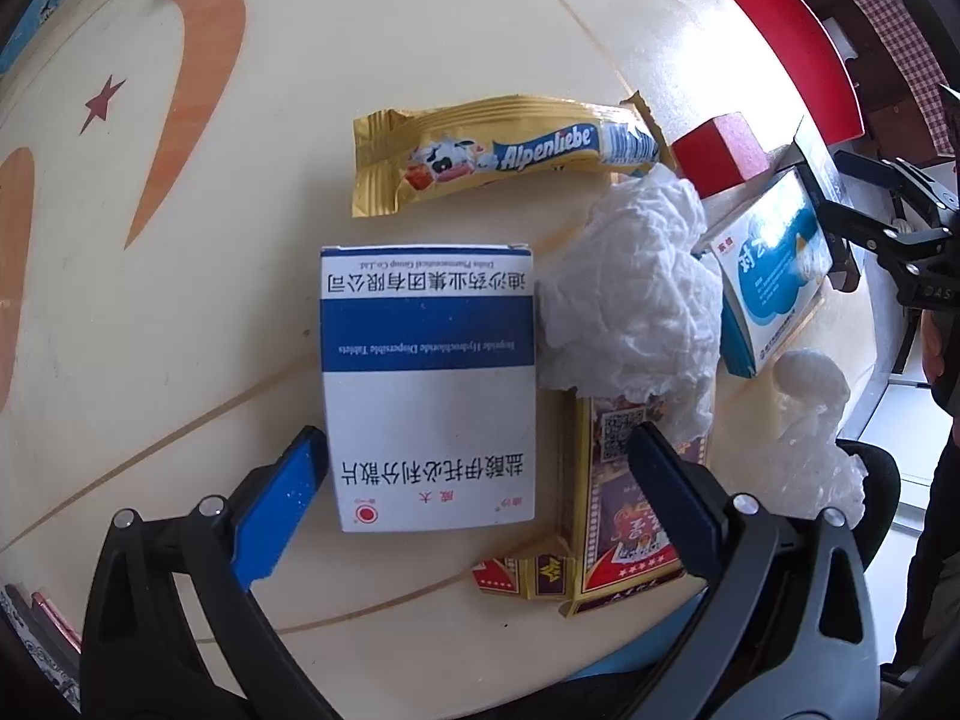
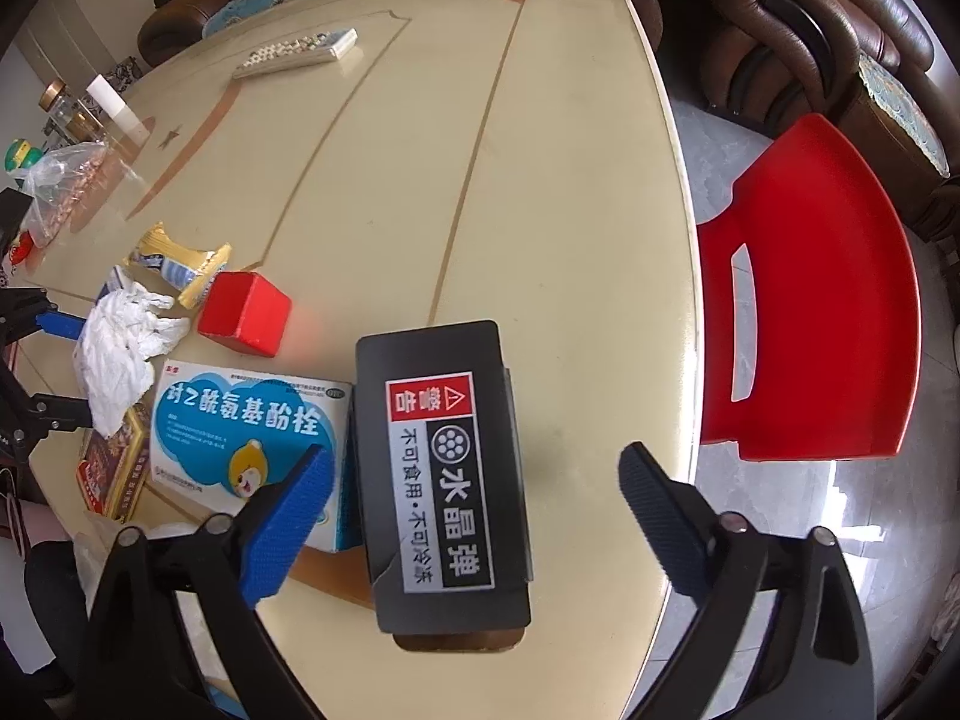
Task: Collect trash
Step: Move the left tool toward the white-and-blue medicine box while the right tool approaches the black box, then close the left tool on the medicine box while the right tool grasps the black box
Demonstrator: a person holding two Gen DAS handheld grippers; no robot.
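My left gripper (image 1: 477, 459) is open, its fingers on either side of a white and blue medicine box (image 1: 427, 384) lying flat on the cream table (image 1: 252, 312). Right of it lie a crumpled white tissue (image 1: 636, 294), a red and gold carton (image 1: 624, 504) and a gold Alpenliebe wrapper (image 1: 498, 150). My right gripper (image 2: 480, 483) is open over a black box (image 2: 447, 474) with a warning label. A light blue medicine box (image 2: 252, 438) lies beside it, also in the left wrist view (image 1: 774, 276). A red cube (image 2: 246, 312) stands behind.
A red plastic chair (image 2: 816, 306) stands at the table's right edge, brown sofas behind. A remote control (image 2: 297, 51) lies at the far side. Jars and a plastic bag (image 2: 60, 180) sit far left. A clear crumpled bag (image 1: 810, 438) lies near the table edge.
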